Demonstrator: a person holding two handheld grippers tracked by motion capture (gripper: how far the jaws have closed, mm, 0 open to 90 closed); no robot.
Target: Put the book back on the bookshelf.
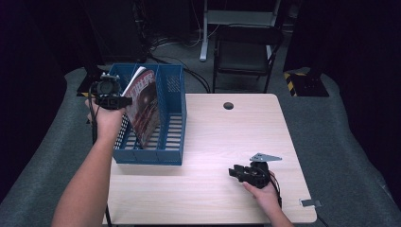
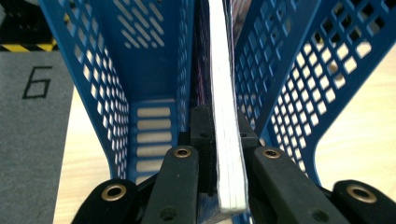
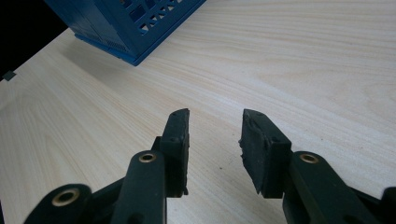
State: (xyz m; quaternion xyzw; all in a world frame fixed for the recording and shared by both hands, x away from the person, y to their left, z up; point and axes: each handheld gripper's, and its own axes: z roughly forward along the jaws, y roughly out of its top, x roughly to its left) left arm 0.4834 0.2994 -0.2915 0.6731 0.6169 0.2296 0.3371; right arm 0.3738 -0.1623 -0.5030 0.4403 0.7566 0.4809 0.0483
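Note:
A blue perforated file rack [image 1: 171,94] with three slots stands on the left part of the light wood table [image 1: 227,142]. A magazine with a dark red cover [image 1: 143,104] leans inside the rack. My left gripper [image 1: 111,92] is held above the rack's left side and is shut on the magazine's white page edge [image 2: 226,140], which runs up between the rack's blue walls [image 2: 299,93]. My right gripper [image 1: 237,172] rests low on the table near the front right. Its jaws stand open over bare wood [image 3: 215,140] with nothing between them.
A black folding chair [image 1: 246,52] and a desk leg stand beyond the table's far edge. A round cable hole [image 1: 228,105] sits near the far edge. Grey floor mat with a painted 6 [image 2: 36,83] lies left of the table. A small metal tab [image 1: 309,203] lies at the front right corner.

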